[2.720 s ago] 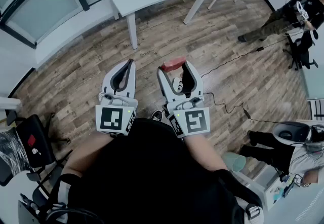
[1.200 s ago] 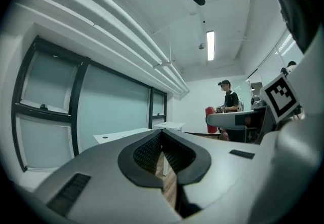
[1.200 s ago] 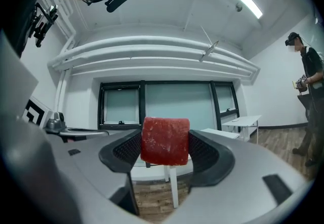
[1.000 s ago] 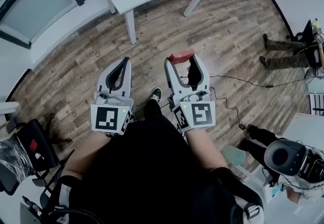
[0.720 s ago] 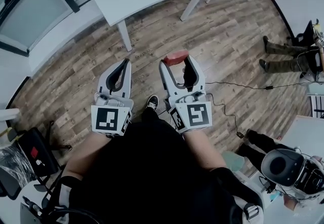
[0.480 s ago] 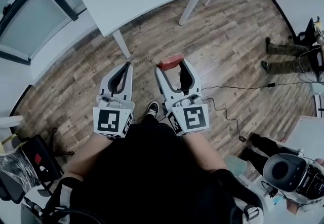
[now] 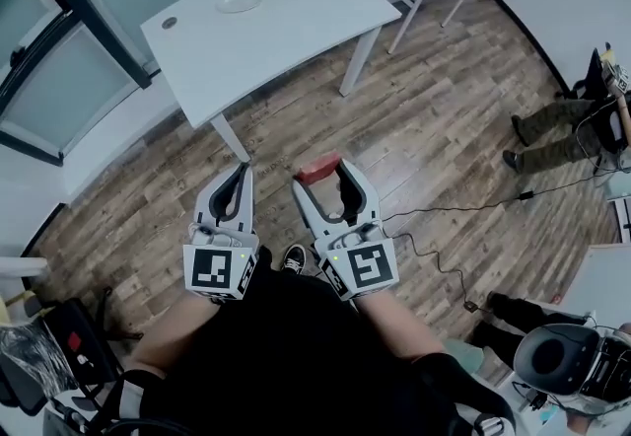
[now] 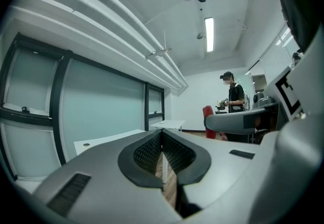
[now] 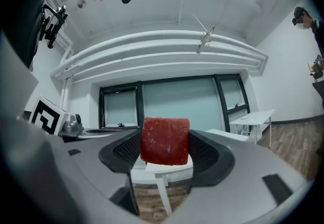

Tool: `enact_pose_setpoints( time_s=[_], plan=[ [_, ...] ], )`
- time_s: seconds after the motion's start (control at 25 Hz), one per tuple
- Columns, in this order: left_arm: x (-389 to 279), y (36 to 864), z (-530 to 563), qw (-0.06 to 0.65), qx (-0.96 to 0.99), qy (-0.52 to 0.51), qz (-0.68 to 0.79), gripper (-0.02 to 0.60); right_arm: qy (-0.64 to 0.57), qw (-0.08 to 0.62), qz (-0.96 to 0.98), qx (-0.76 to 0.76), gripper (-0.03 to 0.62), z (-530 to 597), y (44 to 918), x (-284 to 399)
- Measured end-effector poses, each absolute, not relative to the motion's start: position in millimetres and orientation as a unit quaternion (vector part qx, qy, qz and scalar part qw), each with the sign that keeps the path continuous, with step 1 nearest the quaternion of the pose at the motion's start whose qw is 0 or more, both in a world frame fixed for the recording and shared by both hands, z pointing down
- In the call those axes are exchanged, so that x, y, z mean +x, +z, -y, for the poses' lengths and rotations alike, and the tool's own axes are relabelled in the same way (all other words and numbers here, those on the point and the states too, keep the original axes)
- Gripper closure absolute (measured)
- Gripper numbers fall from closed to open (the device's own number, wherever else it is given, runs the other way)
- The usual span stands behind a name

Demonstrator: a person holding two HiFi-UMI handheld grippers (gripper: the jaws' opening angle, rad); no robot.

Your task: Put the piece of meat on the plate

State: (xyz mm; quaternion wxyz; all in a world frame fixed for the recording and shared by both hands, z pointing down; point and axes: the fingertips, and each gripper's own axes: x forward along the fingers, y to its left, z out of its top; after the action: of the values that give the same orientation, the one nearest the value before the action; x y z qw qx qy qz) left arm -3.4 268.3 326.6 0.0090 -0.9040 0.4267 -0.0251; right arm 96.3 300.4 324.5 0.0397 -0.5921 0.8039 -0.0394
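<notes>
Since the earlier head views the white table (image 7: 296, 25) has slid down toward me and its whole top now shows, so I read this as the carry leg of the task. The plate (image 7: 239, 2) has come into view on it, lying by the far edge toward the left corner. The piece of meat (image 7: 318, 167) is not there yet. It is clamped in the right gripper (image 7: 322, 174), well short of the table's near edge and out over the wooden floor (image 7: 434, 118). In the right gripper view the red block (image 9: 165, 141) sits between the two pads right at their tips, sticking up above them. That shallow hold is my main worry, since a jolt while walking or a slight easing of the squeeze could let it slip to the floor. The left gripper (image 7: 241, 171) has its jaws pressed together on nothing; the left gripper view shows only floor and a table leg through the slit. It is not placed to catch or steady anything. Because the plate is on the far side, I will have to reach across the top. Coming in low could knock the near edge or nudge the plate, which nothing holds in place. Letting go too high could bounce the meat off the plate. A cable (image 7: 434, 209) runs over the floor to my right, and another person (image 7: 547, 128) stands beyond it. Both are off my line to the table, as far as I can judge.
</notes>
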Motion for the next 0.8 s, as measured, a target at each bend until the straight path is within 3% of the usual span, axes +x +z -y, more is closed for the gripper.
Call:
enact_pose_setpoints(
  time_s=[0.8],
  plan=[
    [-12.6,343.1,-176.3,-0.007,-0.902,0.005,-0.431,0.578,-0.066,0.024,-0.818,-0.570,0.304,-209.0,348.4,71.2]
  ],
)
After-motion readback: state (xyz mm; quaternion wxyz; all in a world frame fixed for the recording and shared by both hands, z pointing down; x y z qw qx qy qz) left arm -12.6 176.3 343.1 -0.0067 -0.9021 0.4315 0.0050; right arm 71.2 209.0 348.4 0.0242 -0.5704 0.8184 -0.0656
